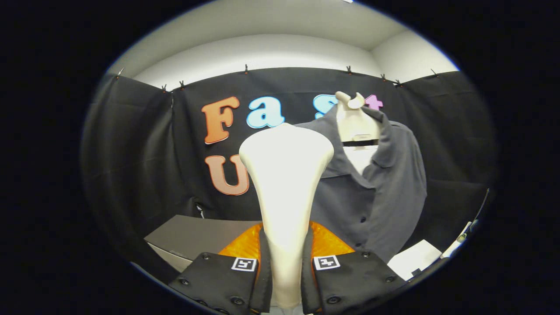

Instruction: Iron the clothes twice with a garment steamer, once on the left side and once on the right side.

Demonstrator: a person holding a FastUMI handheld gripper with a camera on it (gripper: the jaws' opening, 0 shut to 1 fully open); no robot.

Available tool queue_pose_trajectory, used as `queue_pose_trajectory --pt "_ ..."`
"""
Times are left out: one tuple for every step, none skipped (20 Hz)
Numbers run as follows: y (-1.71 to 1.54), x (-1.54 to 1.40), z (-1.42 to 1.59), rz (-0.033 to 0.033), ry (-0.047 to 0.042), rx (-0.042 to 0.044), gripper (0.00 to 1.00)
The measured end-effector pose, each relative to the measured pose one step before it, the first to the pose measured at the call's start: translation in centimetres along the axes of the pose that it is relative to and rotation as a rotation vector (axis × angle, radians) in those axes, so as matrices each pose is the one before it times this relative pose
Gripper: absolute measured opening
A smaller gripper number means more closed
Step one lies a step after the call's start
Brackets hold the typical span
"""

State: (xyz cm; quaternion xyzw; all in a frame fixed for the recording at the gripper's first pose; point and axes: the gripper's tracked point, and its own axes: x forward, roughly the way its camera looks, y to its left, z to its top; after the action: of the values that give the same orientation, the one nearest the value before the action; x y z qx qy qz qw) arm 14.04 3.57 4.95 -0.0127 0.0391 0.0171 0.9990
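A white garment steamer (285,183) stands upright between my two black fingers, its narrow handle pinched by both and its wide head rising above them. My gripper (285,271) is shut on that handle. Beyond the steamer, a little to its right, a dark grey button-up shirt (380,192) hangs on a white hanger form (356,122). The steamer head hides the shirt's left shoulder and sleeve. An orange translucent part (326,243) shows just behind the fingers at the steamer's base.
A grey table top (197,238) lies to the left behind the fingers. A white sheet (413,258) sits low on the right beside the shirt's hem. A thin pole or cable (466,234) runs along the far right.
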Motion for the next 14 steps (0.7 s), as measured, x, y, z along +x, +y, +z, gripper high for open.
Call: queue_pose_trajectory --pt "-1.59 0.174 -0.402 -0.01923 0.0 0.00202 0.34" --pt "-1.423 0.302 -0.294 -0.01547 0.00241 -0.00188 0.34" --pt "-1.177 0.427 -0.306 -0.01332 -0.00126 0.0017 0.34" --pt "-0.854 0.596 -0.214 -0.00622 -0.00054 0.00291 0.34" --pt "-0.538 0.728 -0.133 -0.00069 0.00005 -0.00015 0.34" --pt "-0.54 0.843 -0.178 0.0004 -0.00537 -0.00154 0.34" --pt "-0.403 0.872 -0.124 0.00239 -0.00385 -0.00152 0.34" --pt "-0.139 0.792 -0.092 0.00809 -0.00316 -0.00038 0.34" --pt "-0.114 0.903 0.057 0.01099 -0.01022 -0.00088 0.34" --pt "-0.239 0.717 -0.071 0.00684 -0.01173 -0.00651 0.34" --pt "-0.161 0.783 -0.268 0.00603 -0.00552 -0.00825 0.34" --pt "-0.062 0.661 -0.476 0.00887 0.00332 -0.00604 0.34" --pt "-0.053 0.401 -0.517 0.01103 0.00592 -0.0014 0.34" --pt "0.065 0.529 -0.476 0.01167 0.0048 0.00257 0.34"
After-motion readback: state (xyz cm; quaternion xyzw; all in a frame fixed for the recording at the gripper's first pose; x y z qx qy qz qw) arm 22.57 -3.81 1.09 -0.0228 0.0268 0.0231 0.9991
